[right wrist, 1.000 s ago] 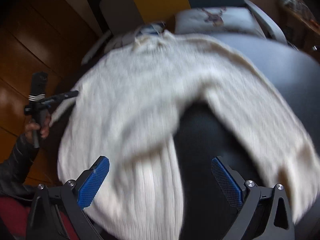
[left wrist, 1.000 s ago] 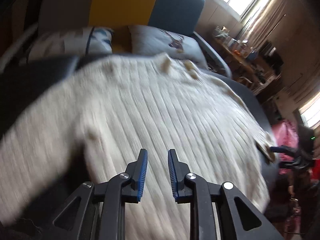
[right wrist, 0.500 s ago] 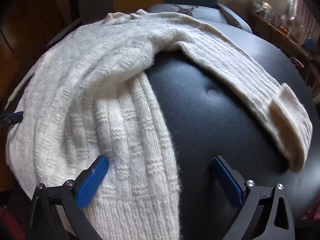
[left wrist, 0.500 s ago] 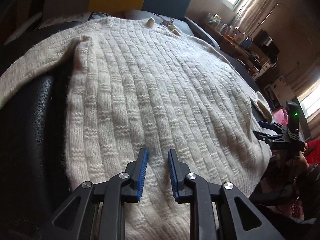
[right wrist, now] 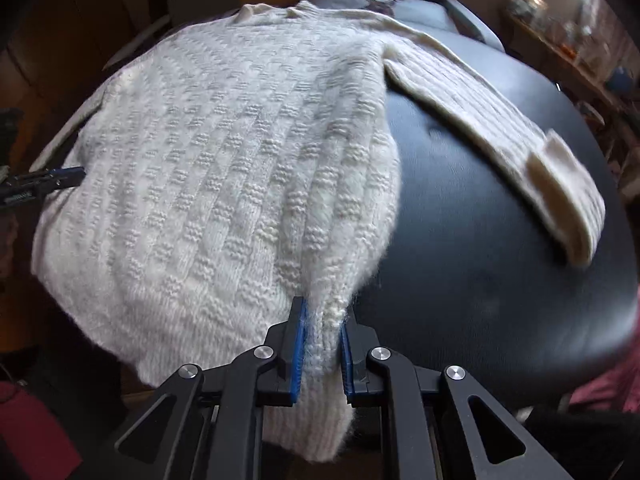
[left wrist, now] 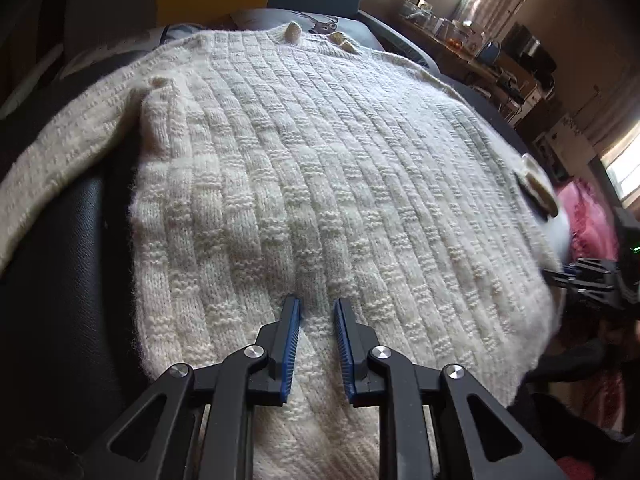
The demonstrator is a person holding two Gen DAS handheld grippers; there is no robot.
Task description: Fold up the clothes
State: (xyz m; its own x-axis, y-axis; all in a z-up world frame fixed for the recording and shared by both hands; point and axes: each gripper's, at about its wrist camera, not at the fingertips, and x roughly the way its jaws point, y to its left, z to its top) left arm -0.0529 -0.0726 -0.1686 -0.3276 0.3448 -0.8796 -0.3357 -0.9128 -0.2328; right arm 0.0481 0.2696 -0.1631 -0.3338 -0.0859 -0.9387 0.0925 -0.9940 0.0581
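While the cream sweater (left wrist: 320, 184) lies spread flat on the black cushion (right wrist: 480, 216) ahead of both grippers, no fold shows yet; right gripper (right wrist: 323, 320) and left gripper (left wrist: 316, 320) each pinch its hem.

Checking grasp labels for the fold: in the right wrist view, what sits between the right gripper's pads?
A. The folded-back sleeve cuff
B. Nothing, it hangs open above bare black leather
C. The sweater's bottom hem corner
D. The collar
C: the right gripper is pinched on the cream knit sweater at its near hem corner; the sleeve cuff lies apart on the black leather seat.
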